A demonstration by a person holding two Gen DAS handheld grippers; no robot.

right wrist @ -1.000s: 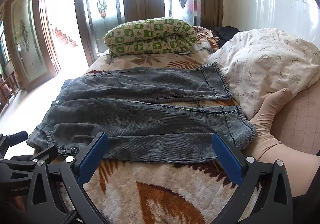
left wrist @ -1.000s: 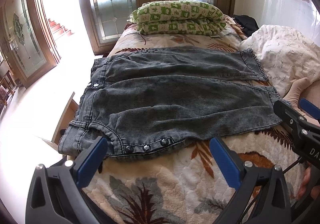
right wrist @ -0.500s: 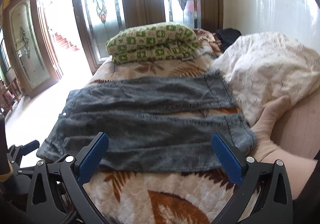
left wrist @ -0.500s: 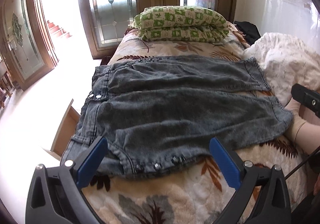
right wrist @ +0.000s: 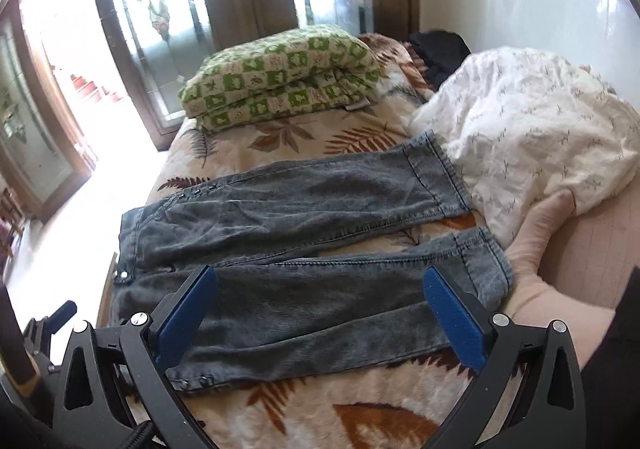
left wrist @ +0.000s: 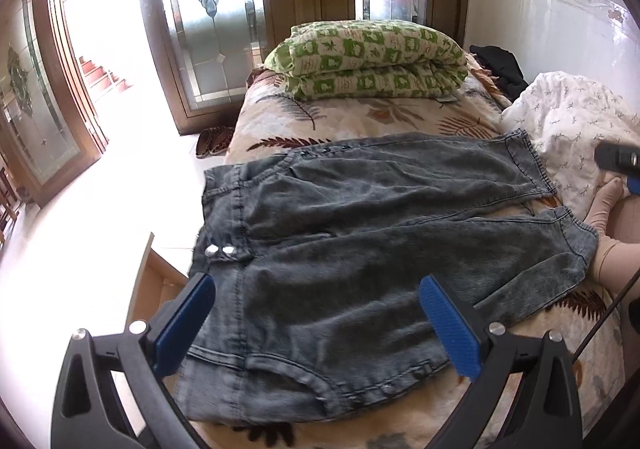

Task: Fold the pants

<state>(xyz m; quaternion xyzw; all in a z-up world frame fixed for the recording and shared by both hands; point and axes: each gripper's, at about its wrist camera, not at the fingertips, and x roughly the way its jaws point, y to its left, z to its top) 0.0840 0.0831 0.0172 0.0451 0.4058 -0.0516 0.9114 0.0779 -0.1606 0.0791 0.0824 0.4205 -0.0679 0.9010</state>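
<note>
Pants (left wrist: 360, 249) of grey denim, flat across bed (left wrist: 360, 117), waistband left, hems right. Soft, fairly heavy, likely droopy; best pinched at near waistband and near hem. Left gripper (left wrist: 316, 323) and right gripper (right wrist: 320, 313) both spread wide, empty.

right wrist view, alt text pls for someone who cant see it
Grey denim pants lie flat, unfolded, across a leaf-print blanket, legs pointing right. The right gripper hovers above the near leg, jaws open. Behind: a green checkered pillow and white bedding.

Pants (left wrist: 360, 249), pillow (left wrist: 372, 61) on bed (left wrist: 360, 117)
</note>
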